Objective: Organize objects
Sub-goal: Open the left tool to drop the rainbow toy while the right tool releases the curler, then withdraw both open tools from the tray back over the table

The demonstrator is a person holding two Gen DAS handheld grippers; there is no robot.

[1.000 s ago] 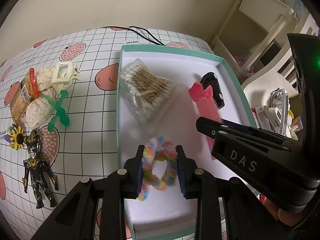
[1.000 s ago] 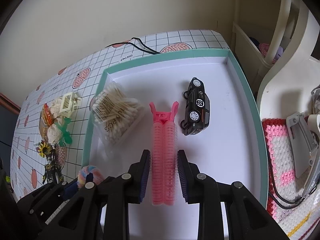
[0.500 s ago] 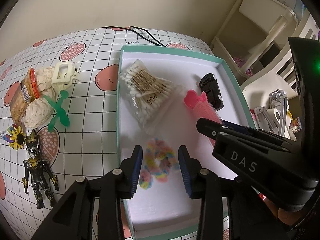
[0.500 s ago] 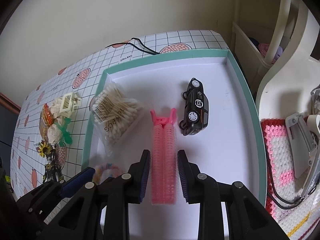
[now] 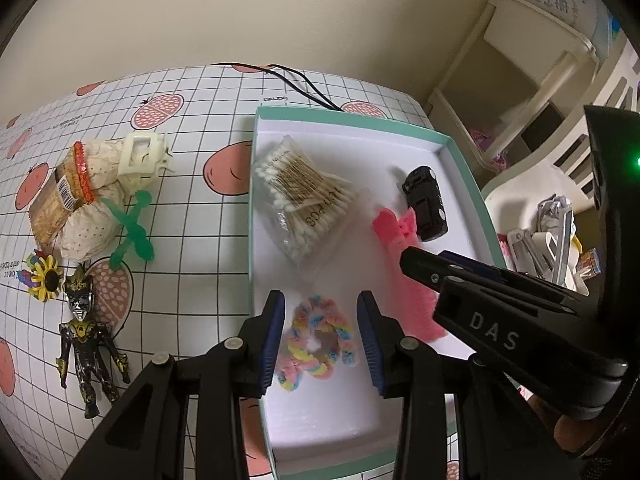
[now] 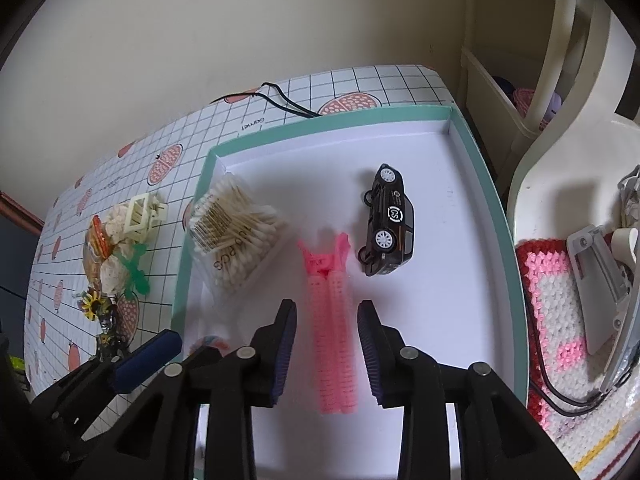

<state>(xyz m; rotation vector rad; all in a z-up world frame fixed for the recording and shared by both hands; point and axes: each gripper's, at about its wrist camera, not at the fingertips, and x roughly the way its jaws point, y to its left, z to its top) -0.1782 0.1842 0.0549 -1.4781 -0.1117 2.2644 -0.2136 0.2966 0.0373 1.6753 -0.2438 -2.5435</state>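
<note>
Between our left gripper's (image 5: 320, 338) fingers lies the pastel scrunchie (image 5: 318, 344), flat on the white floor of the teal-rimmed tray (image 5: 466, 168), near its left wall. Those fingers stand wide, one on each side of the scrunchie, and we see a gap on both sides, so they hold nothing. To the right, our right gripper (image 6: 326, 350) is likewise spread wide around the near half of the pink hair roller clip (image 6: 330, 320), which rests on the tray floor with its clip end pointing far; neither pad touches it. Just right of the clip sits the black toy car (image 6: 388, 222). A bag of cotton swabs (image 5: 304, 196) lies far-left in the tray. Left of the tray, on the checked worktop (image 5: 192, 216), we see a cream claw clip (image 5: 142, 156), a green plastic piece (image 5: 134, 230), a sunflower clip (image 5: 44, 278) and a dark action figure (image 5: 86, 340).
</note>
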